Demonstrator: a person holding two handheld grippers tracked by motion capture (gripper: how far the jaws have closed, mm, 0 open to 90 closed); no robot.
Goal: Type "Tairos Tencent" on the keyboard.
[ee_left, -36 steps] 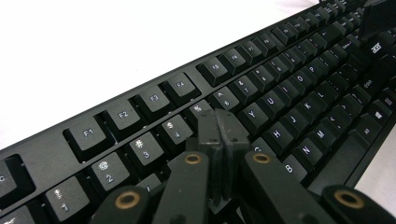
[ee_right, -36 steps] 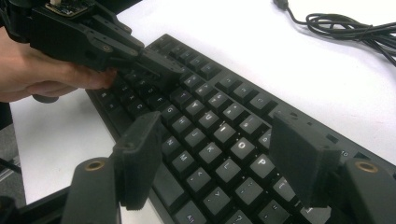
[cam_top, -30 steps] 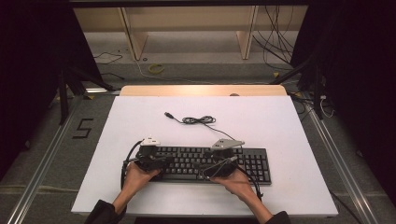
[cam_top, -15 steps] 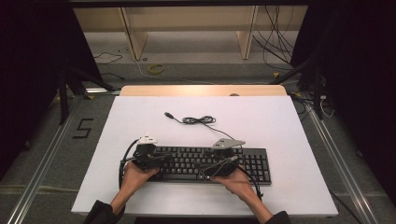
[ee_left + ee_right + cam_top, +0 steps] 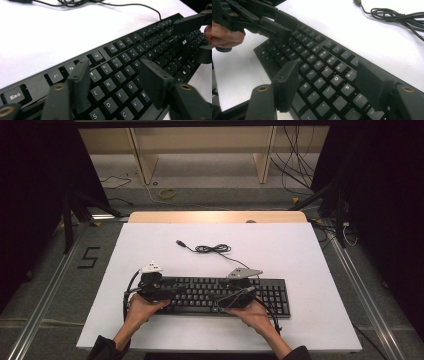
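A black keyboard [image 5: 210, 292] lies across the near part of the white table [image 5: 280, 250]. My left gripper [image 5: 167, 292] hovers over its left end and points right. Its jaws have just been opening and stand wide apart above the letter keys [image 5: 117, 93], with nothing gripped between them [image 5: 115, 72]. My right gripper [image 5: 225, 299] is over the keyboard's middle right and points left. It is open too [image 5: 327, 72], with keys [image 5: 329, 82] under the gap. Each gripper faces the other: the right gripper [image 5: 187, 40] and the left gripper [image 5: 283, 26] with its hand.
The keyboard's thin black cable [image 5: 212, 248] lies coiled on the table behind it, ending in a plug [image 5: 181, 243]. Wooden shelving [image 5: 200, 150] and loose wires [image 5: 295, 165] stand on the floor beyond the table's far edge.
The left gripper has edged slightly left and back over the keyboard's left end. The right hand has kept still.
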